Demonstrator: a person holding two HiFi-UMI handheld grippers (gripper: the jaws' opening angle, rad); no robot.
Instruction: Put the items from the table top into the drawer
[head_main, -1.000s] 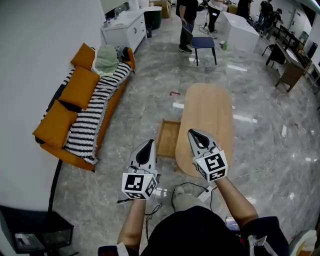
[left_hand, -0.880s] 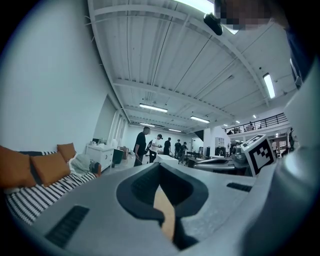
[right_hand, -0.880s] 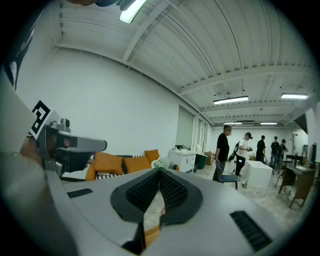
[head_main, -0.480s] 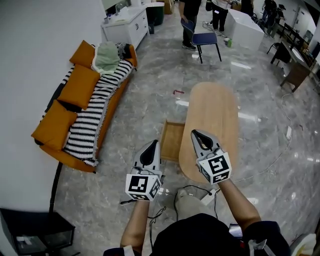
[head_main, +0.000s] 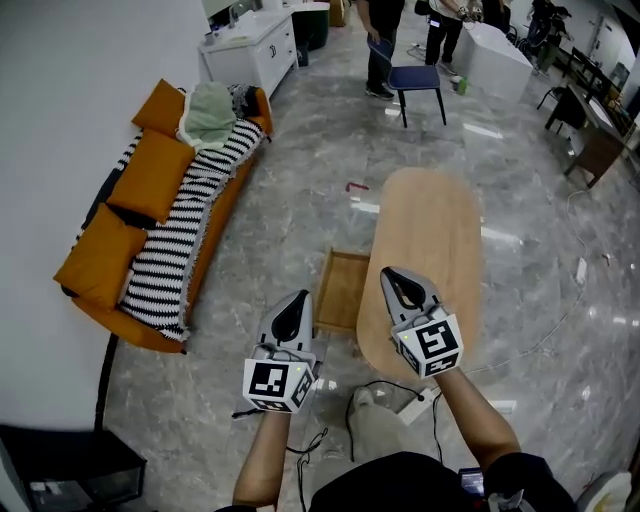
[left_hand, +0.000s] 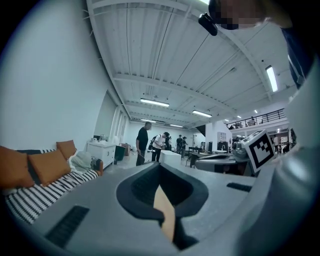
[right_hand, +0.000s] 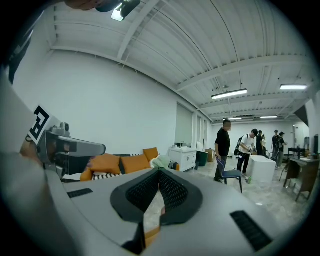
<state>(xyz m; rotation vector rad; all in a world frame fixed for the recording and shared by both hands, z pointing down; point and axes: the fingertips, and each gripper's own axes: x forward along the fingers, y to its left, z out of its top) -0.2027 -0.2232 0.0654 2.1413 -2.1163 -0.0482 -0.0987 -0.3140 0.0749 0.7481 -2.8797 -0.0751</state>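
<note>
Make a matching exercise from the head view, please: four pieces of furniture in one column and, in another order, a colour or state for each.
1. sofa
2. table
3. drawer
4. chair

a. blue seat, dark legs
b. pulled open beside the table
c. orange cushions, striped cover
d. oval top of light wood

Pairs: 1-c, 2-d, 3-b, 4-a

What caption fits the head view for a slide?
Left gripper and right gripper, both shut and empty, held at the near end of an oval wooden table, drawer open beside it.
</note>
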